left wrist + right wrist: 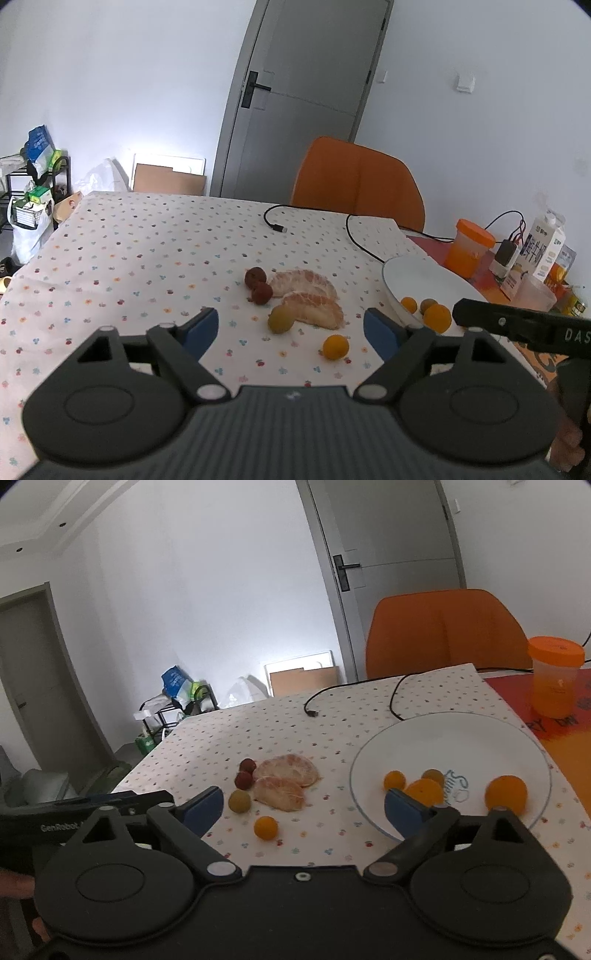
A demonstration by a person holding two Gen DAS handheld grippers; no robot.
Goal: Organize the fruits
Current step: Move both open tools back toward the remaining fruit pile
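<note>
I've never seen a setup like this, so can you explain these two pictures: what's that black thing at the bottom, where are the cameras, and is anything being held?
Each black shape is a hand-held gripper with two blue-tipped fingers; a person carries one in each hand. A camera on each looks forward along its fingers. One picture comes from the left gripper, the other from the right gripper. Both are open and hold nothing.

On the dotted tablecloth lie two peeled citrus pieces, two dark red fruits, a green fruit and a small orange fruit. The white plate to the right already holds four small fruits, three orange and one greenish.
</note>
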